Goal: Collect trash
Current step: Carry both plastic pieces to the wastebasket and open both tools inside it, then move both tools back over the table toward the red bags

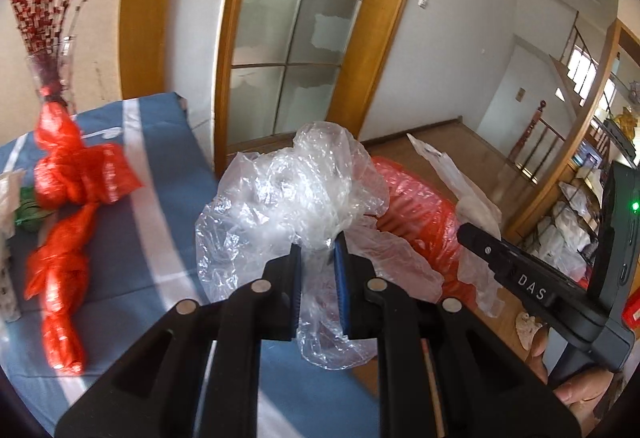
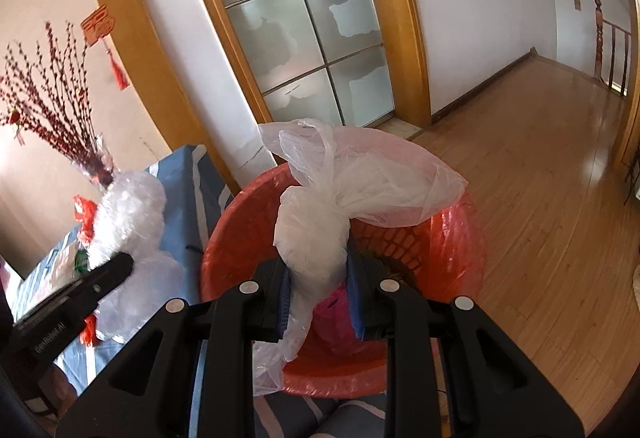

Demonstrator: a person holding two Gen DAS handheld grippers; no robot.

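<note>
My left gripper (image 1: pixel 318 250) is shut on a crumpled clear plastic bag (image 1: pixel 288 193) and holds it above the blue striped cloth (image 1: pixel 160 238), left of the red trash basket (image 1: pixel 412 205). My right gripper (image 2: pixel 318 270) is shut on a knotted white plastic bag (image 2: pixel 340 197) and holds it over the open red basket (image 2: pixel 236 234). The clear bag and the left gripper also show in the right wrist view (image 2: pixel 132 213). The right gripper's finger shows in the left wrist view (image 1: pixel 516 274). A twisted red plastic bag (image 1: pixel 68 222) lies on the cloth.
A glass vase of red branches (image 1: pixel 52 77) stands at the cloth's far left. A frosted glass door in a wooden frame (image 2: pixel 304 29) is behind the basket. Wooden floor (image 2: pixel 540 177) stretches to the right. Pink trash (image 2: pixel 336 318) lies inside the basket.
</note>
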